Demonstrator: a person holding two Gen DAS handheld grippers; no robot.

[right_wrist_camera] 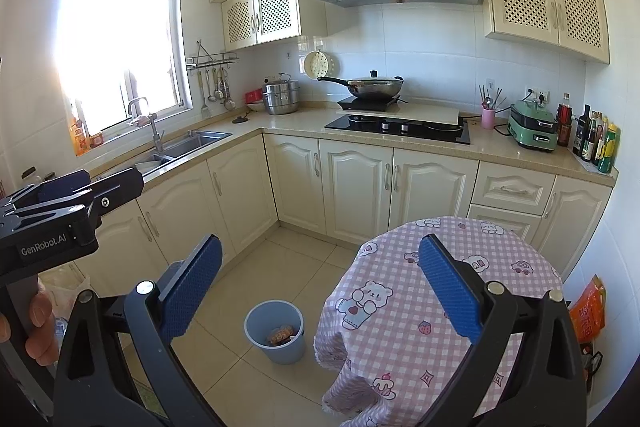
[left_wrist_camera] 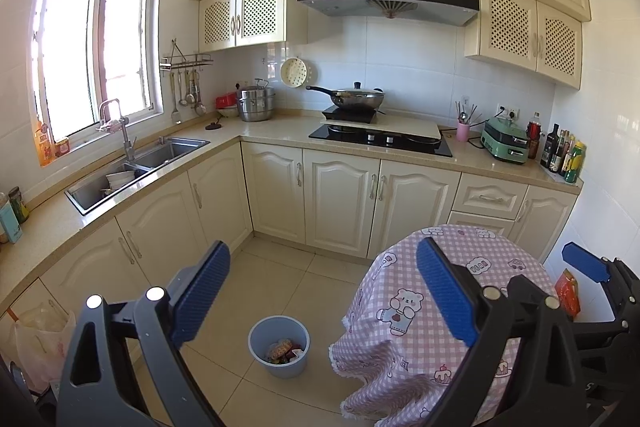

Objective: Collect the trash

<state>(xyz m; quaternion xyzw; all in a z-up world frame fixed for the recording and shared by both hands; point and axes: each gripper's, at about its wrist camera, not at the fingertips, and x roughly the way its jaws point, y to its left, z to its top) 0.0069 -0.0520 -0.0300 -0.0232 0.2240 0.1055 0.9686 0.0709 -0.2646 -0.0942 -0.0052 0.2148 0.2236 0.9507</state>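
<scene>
Left gripper [left_wrist_camera: 322, 293] and right gripper [right_wrist_camera: 320, 287] both wide open, empty, above floor, bin [left_wrist_camera: 279, 346] with trash [left_wrist_camera: 283, 350] below, clothed table [right_wrist_camera: 436, 291] just right.

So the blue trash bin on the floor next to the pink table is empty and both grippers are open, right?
Not quite. The blue trash bin is not empty: the left wrist view shows wrappers in it. It does sit on the floor beside the pink-clothed table, and the left gripper and right gripper are both open.
</scene>
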